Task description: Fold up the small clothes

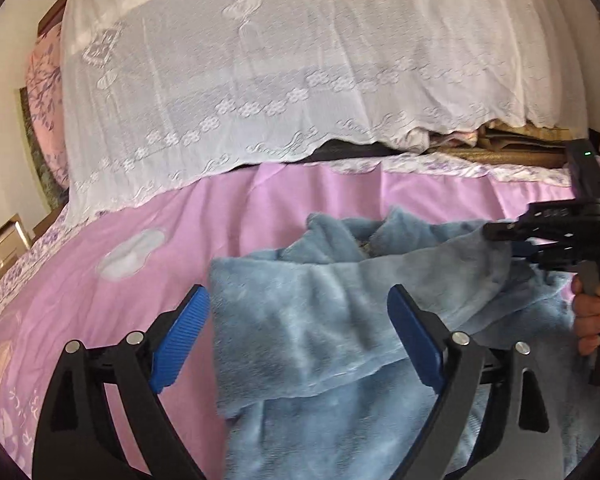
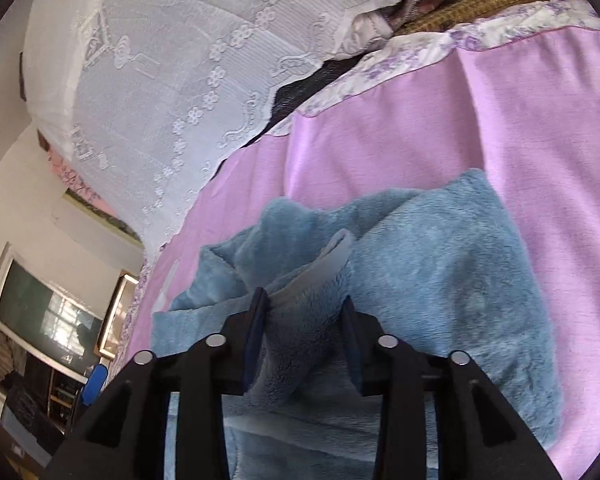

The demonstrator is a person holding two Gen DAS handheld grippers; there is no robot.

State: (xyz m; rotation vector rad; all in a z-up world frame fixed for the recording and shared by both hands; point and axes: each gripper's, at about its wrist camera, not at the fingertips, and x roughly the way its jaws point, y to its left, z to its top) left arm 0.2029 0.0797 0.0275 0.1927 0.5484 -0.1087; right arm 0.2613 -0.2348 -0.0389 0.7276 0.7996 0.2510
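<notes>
A blue fleece garment (image 1: 300,344) (image 2: 440,272) lies crumpled on the pink bedspread (image 1: 204,216) (image 2: 480,112). My left gripper (image 1: 296,292) hovers over its near left part with the jaws wide open; the blue pads (image 1: 180,340) touch nothing. To the right, my right gripper (image 1: 516,246) (image 2: 303,298) has a thick fold of the fleece between its fingers, filling the gap and touching both pads, with the cloth pulled up slightly toward it. A person's hand (image 1: 592,312) grasps that gripper's handle.
A white lace cloth (image 1: 260,60) (image 2: 160,80) covers a pile of bedding behind the garment. Woven mats (image 1: 500,148) and folded fabric lie at the far right. A window and shelves (image 2: 52,320) are to the left, beyond the bed's edge.
</notes>
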